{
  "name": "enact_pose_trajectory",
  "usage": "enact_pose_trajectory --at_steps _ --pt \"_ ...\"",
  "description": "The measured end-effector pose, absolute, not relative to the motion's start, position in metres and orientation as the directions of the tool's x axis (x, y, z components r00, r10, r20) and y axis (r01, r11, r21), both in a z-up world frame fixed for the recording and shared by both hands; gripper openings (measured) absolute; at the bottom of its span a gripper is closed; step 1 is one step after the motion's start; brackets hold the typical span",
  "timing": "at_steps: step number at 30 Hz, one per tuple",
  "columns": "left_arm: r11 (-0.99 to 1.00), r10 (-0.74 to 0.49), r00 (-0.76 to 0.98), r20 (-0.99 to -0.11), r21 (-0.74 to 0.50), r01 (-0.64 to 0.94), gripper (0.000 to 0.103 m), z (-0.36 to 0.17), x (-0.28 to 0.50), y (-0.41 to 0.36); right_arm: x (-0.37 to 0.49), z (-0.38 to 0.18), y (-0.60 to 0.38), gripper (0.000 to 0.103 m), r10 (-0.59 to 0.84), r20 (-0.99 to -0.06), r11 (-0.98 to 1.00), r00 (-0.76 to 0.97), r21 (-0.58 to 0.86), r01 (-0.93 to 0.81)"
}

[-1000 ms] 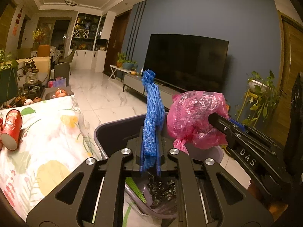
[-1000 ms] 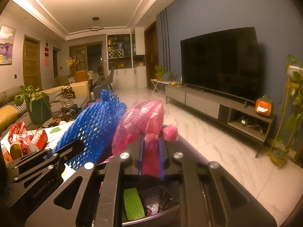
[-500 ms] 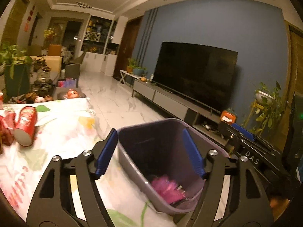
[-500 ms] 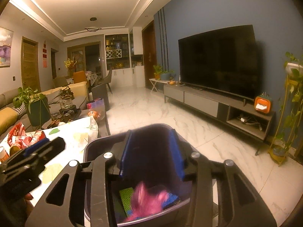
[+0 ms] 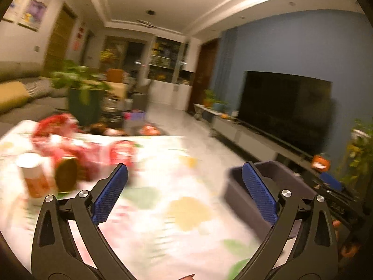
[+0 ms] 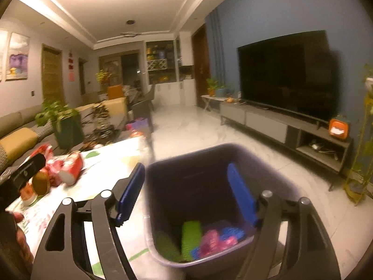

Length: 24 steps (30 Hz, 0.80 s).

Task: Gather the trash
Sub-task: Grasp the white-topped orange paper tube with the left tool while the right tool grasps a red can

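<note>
Fingers of both grippers spread wide, empty; blue textured pads (image 5: 109, 197); dark plastic bin (image 6: 209, 161) holds mesh trash (image 6: 211, 239).

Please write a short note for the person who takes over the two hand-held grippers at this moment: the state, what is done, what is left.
Left hand-held gripper: open, empty, over the table.
Right hand-held gripper: open, empty, above the bin.
Done: pink, blue and green trash lies in the bin.
Left: red packaging, a cup and a brown item are on the table's far left; details are blurred.
</note>
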<state>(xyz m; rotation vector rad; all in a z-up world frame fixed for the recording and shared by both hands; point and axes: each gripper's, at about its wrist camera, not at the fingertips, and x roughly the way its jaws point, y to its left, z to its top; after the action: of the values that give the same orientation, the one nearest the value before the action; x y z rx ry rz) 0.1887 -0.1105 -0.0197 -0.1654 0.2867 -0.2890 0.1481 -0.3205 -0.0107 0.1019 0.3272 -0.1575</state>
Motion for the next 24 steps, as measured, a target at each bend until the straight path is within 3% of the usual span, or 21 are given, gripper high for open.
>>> enact_pose_trajectory --at_steps 5,10,24 --pt "0.986 -0.113 0.952 -0.283 -0.154 0.072 0.097 -0.028 0.183 -0.043 0.156 -0.013 -0.276 0.077 -0.049 -0.341 0.994 0.939 0.072 0.078" --pt "0.98 0.0 0.948 -0.318 -0.188 -0.063 0.097 -0.035 0.176 0.019 0.167 -0.017 -0.227 0.08 0.031 -0.361 0.998 0.932 0.07 -0.006" --pt "0.973 0.065 0.923 -0.38 -0.181 -0.143 0.097 -0.053 0.193 0.082 0.193 -0.027 -0.129 0.084 0.134 -0.411 0.991 0.902 0.036 -0.131"
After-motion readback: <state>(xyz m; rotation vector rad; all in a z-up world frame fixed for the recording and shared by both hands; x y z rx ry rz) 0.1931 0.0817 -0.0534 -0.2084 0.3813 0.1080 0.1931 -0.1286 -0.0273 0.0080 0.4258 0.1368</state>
